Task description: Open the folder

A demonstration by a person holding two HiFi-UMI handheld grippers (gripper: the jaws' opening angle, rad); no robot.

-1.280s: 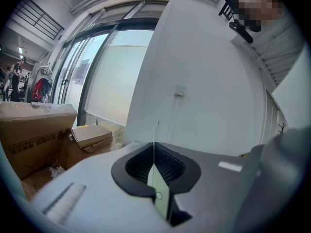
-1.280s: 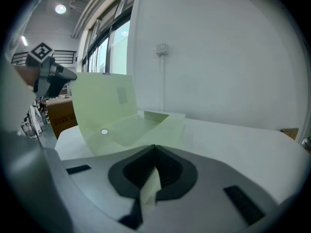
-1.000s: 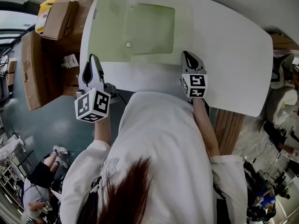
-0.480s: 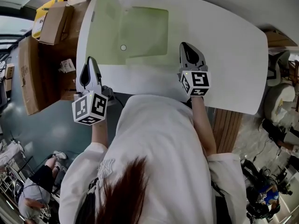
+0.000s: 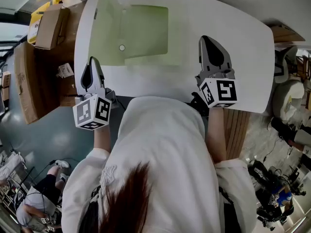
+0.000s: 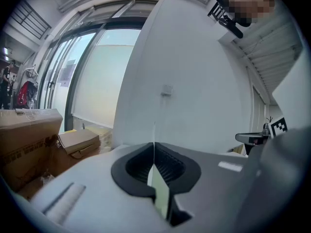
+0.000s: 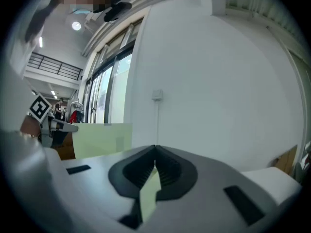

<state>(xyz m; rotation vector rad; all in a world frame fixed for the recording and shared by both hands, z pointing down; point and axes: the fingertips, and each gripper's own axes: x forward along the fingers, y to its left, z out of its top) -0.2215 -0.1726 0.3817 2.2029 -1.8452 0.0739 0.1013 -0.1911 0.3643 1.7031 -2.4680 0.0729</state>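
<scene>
Table [image 5: 243, 42]: pale green folder [image 5: 146, 30] lies open on far left part, cover [image 5: 103, 28] standing up; task looks done; right gripper [image 5: 208, 41] now lifted clear of table, clenched, empty; left gripper [image 5: 92, 62] near table's left edge, barely moved, clenched, empty; cardboard boxes [image 5: 46, 23] on floor beyond left edge; nothing in way.

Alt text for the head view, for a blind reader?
Seen from above, a person in a white top faces a white table; the left gripper appears to pinch the raised leaf of a pale green folder, while the right gripper hovers clear of it. Cardboard boxes stand at left.
</scene>
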